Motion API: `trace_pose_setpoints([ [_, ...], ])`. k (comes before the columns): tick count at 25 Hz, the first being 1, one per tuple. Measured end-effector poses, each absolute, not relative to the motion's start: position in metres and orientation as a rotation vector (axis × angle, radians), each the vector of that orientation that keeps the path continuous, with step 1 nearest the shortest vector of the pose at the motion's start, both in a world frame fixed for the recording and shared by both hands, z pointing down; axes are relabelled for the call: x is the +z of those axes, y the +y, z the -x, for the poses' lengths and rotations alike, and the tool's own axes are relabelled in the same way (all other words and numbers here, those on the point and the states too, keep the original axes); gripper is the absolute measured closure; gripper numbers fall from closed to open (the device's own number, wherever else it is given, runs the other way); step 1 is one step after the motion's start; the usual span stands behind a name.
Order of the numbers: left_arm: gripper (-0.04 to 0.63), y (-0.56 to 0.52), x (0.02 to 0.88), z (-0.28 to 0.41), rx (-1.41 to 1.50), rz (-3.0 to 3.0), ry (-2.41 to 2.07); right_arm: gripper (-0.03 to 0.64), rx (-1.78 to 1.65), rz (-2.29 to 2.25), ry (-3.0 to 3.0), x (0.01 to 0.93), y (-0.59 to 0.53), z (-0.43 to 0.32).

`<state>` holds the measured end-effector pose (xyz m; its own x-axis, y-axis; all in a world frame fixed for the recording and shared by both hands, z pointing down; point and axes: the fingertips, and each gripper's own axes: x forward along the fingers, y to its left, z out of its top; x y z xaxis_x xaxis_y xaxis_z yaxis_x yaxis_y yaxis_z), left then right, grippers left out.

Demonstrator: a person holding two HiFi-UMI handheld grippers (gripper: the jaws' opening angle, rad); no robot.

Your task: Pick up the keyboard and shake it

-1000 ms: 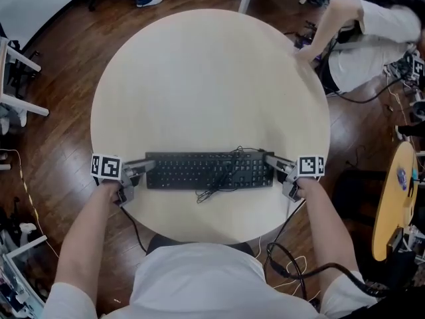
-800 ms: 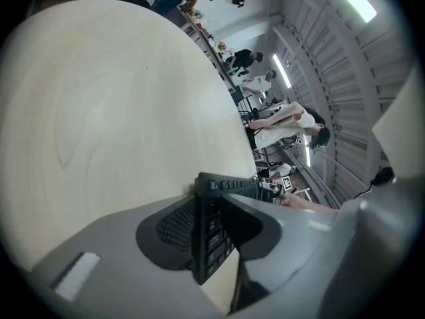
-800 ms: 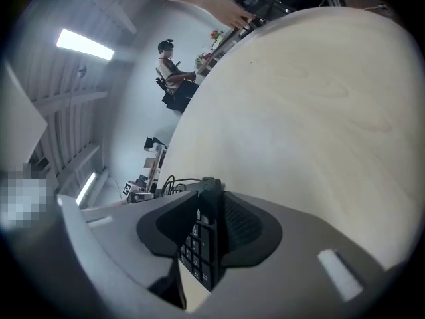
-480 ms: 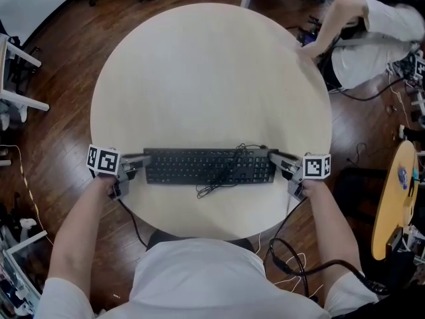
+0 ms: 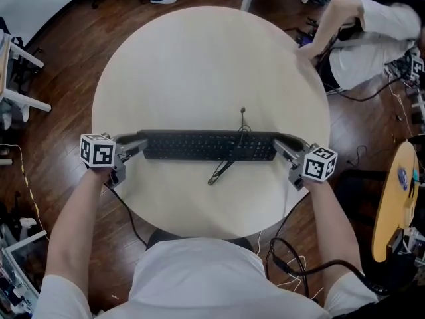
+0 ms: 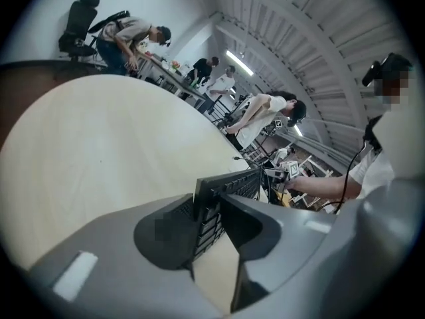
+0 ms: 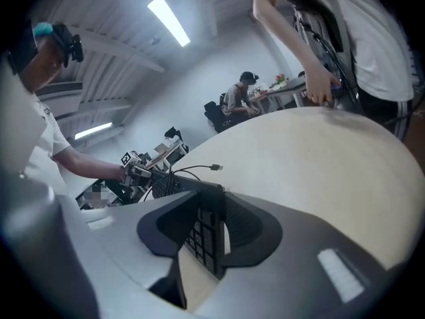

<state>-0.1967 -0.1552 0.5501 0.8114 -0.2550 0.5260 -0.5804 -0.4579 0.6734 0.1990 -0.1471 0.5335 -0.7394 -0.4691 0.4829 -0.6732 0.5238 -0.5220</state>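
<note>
A black keyboard (image 5: pixel 209 145) hangs a little above the round beige table (image 5: pixel 199 65), held by both ends. My left gripper (image 5: pixel 136 146) is shut on its left end (image 6: pixel 207 208). My right gripper (image 5: pixel 284 145) is shut on its right end (image 7: pixel 207 234). In both gripper views the keyboard's edge is pinched between the grey jaws. Its black cable (image 5: pixel 232 155) dangles over the keys, and the USB plug (image 5: pixel 243 110) points toward the far side of the table.
A person in a white top (image 5: pixel 368 25) leans over at the table's far right edge. A white chair (image 5: pixel 16 78) stands at the left. A small round wooden table (image 5: pixel 395 198) with gear stands at the right. Cables lie on the wooden floor.
Both grippers closed on the keyboard's ends and lifted it off the table, moving it slightly away from me. The cable now hangs loose with its plug swung outward.
</note>
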Motion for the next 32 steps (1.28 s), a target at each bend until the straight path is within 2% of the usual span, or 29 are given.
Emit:
trace_pose_setpoints([
  [9,0.482,-0.155,0.542,0.195,0.507,-2.225,-0.705,0.497,0.804,-0.93,-2.459,0.538,-0.14,-0.199],
  [32,0.446,-0.051,0.551,0.195,1.061,-2.48,-0.647,0.514,0.044,-0.631,-2.237,0.525,-0.058,-0.189],
])
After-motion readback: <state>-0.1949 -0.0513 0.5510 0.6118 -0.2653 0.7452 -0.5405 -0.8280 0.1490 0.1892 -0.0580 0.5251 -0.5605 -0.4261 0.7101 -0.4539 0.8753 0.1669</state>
